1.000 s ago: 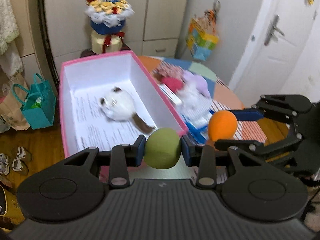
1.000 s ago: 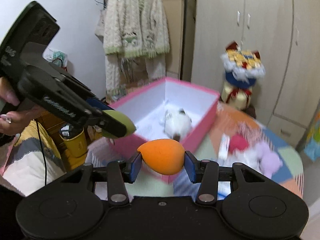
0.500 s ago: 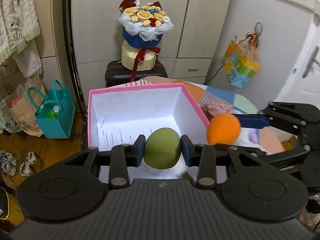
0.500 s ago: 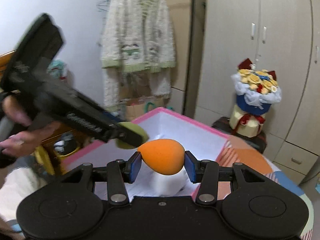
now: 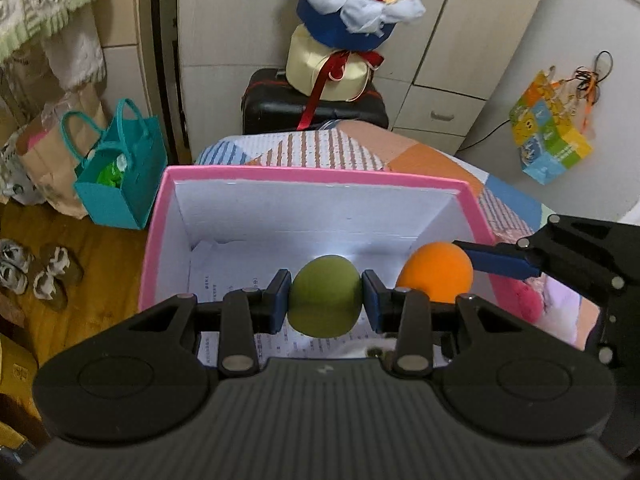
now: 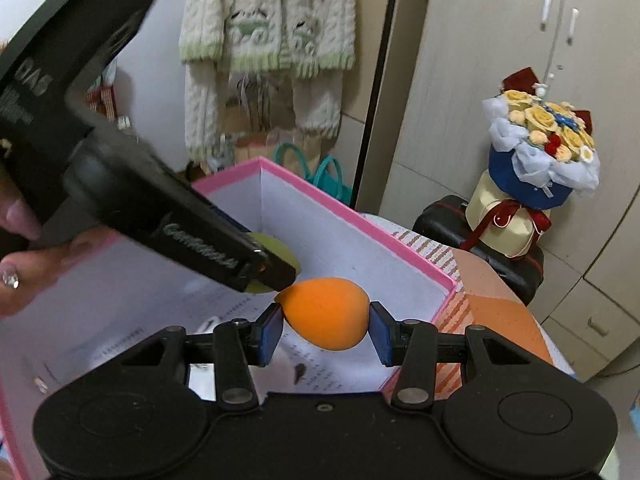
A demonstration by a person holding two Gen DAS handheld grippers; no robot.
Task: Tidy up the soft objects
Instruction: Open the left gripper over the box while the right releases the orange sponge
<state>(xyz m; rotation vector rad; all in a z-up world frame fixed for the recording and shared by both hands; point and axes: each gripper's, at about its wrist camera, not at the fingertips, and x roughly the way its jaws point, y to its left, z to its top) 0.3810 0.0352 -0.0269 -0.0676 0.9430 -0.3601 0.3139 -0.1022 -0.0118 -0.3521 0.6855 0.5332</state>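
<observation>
Green foam first: the left claw (image 5: 325, 297) is clenched on a green sponge egg (image 5: 325, 295), pads pressed into its two sides, and it hangs over the open pink box (image 5: 316, 173), above the printed paper lining the floor. Just to the right of that claw, close beside it, the right claw (image 6: 325, 330) is clenched on an orange sponge egg (image 6: 325, 312), which also hangs inside the box's rim, nearer the right wall. From the right wrist view the two eggs look almost touching, the green one (image 6: 276, 258) just ahead and left of the orange one.

Both pieces seem ready to be let go into the box. To do it well, I would ease the two claws a little apart first, so neither egg bounces off the other claw's fingers, then lower each towards the paper before releasing; foam this light probably rebounds if dropped from height. A scrap of white fur shows below the left claw (image 5: 360, 350), so aiming the green egg forward of it should avoid stacking. Release one side at a time. Beyond the right wall, pink and lilac soft things (image 5: 532, 300) wait on the patchwork worktop (image 5: 424, 160).
</observation>
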